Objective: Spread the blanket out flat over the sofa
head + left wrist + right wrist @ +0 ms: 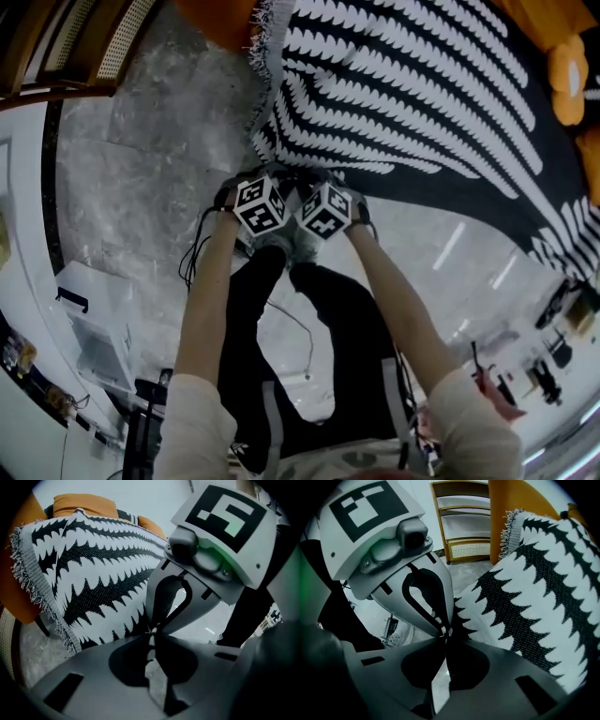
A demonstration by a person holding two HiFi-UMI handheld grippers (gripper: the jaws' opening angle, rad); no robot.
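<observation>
Head view: we find the blanket (422,84) draped over the orange sofa (565,66), its near edge drawn toward us. The 2 grippers, left gripper (151,630) and right gripper (446,632), are clamped tight on that edge, side by side. We judge it soft, limp and light; take it at the hem corners. The sofa's far end is cut off.

light: bright, even, overhead | glare: white streaks on glossy floor (452,246), lower right of head view | edges: strong fisheye bending, black vignetted corners in both gripper views | focus: near foreground soft, shadowed
</observation>
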